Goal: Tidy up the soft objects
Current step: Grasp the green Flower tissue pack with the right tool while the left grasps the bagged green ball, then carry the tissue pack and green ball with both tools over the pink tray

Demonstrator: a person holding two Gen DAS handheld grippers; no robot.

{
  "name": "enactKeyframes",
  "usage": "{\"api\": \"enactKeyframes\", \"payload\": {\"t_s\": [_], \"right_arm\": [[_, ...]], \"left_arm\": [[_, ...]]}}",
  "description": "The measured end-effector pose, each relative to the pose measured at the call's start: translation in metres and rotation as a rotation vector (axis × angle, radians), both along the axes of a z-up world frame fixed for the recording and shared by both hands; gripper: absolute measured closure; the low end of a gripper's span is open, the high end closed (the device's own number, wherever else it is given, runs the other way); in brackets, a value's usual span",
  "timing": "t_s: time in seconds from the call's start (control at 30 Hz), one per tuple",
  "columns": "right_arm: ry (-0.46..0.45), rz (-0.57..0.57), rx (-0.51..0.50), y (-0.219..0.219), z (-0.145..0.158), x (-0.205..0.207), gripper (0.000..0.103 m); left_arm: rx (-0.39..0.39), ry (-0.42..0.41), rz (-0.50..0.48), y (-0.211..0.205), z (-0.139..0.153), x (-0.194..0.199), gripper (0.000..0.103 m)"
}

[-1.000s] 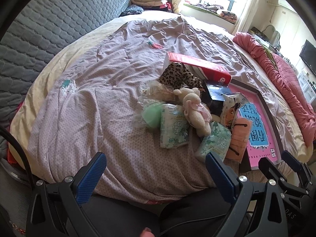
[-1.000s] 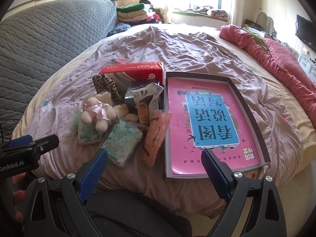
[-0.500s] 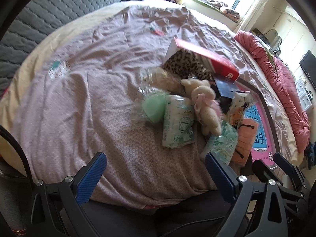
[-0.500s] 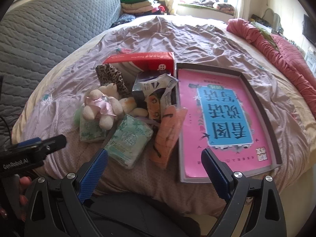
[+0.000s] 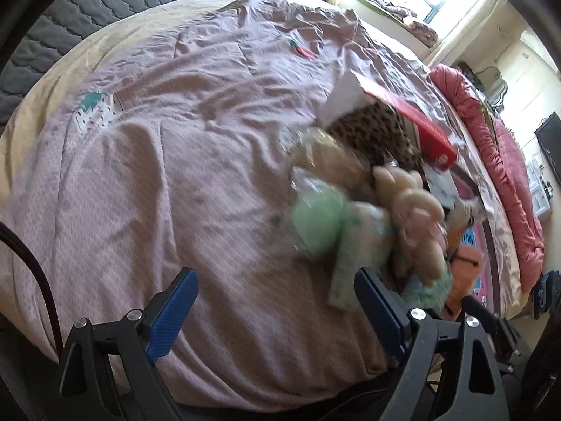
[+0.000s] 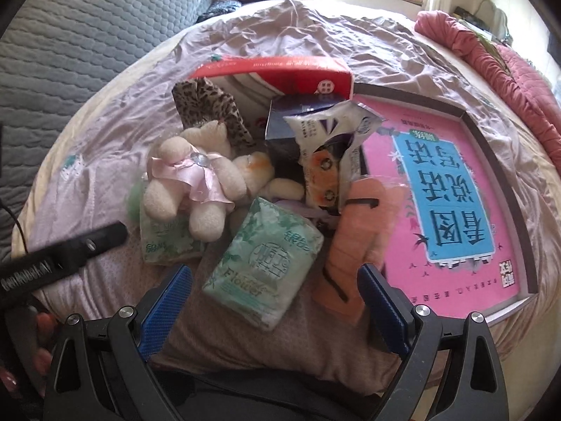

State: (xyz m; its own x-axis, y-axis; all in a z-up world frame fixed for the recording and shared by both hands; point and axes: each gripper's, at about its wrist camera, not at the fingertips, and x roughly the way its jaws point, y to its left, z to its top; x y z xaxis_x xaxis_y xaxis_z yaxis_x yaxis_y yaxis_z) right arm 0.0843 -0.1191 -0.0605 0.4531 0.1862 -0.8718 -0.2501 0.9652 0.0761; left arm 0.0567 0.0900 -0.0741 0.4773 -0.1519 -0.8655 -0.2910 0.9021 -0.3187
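One bed (image 6: 315, 35) with a mauve quilt carried everything; a grey quilted headboard (image 6: 87, 35) ran along its left edge and one rolled pink duvet (image 6: 508, 56) along its right. One shallow box lid with a pink and blue printed face (image 6: 452, 189) lay flat at the near right corner, its front rim close to the bed's near edge. One red carton (image 6: 280, 70) stood behind the pile of soft objects. The pile sat left of the lid, near the front edge: two green tissue packs, one in front (image 6: 266, 263) and one (image 6: 164, 238) under the toy; one cream plush toy in a pink dress (image 6: 189, 189); one orange fabric piece (image 6: 354, 242) leaning on the lid's left rim; one white printed pouch (image 6: 329, 133); one leopard-print item (image 6: 207, 105). In the left view the pile was blurred, with a pale green soft item (image 5: 315, 221) at its left side. The quilt left of the pile and toward the far edge lay open. The right gripper (image 6: 273, 301) was spread wide, holding nothing, fingers straddling the front tissue pack without evident contact. The left gripper (image 5: 277, 308) was equally spread, empty, above bare quilt at the near edge.
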Motion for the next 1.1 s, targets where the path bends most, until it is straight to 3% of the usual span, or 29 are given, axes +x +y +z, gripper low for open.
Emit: {"api": "enactKeyframes", "payload": {"t_s": [0.2, 0.47, 0.63, 0.87, 1.1], "right_arm": [[0.022, -0.012, 0.016, 0.002, -0.006, 0.007, 0.008], [0.035, -0.012, 0.041, 0.005, -0.010, 0.015, 0.015], [0.062, 0.004, 0.040, 0.010, -0.017, 0.020, 0.037], [0.092, -0.026, 0.131, -0.002, -0.022, 0.025, 0.044], [0.042, -0.051, 0.222, -0.016, -0.008, 0.018, 0.046]], "left_arm": [[0.046, 0.019, -0.026, 0.010, -0.007, 0.015, 0.019], [0.025, 0.002, -0.094, 0.009, -0.013, 0.036, 0.027], [-0.042, -0.005, -0.136, 0.006, -0.018, 0.051, 0.038], [-0.169, -0.028, -0.171, 0.004, -0.027, 0.064, 0.059], [-0.175, -0.058, -0.172, -0.001, -0.025, 0.059, 0.065]]}}
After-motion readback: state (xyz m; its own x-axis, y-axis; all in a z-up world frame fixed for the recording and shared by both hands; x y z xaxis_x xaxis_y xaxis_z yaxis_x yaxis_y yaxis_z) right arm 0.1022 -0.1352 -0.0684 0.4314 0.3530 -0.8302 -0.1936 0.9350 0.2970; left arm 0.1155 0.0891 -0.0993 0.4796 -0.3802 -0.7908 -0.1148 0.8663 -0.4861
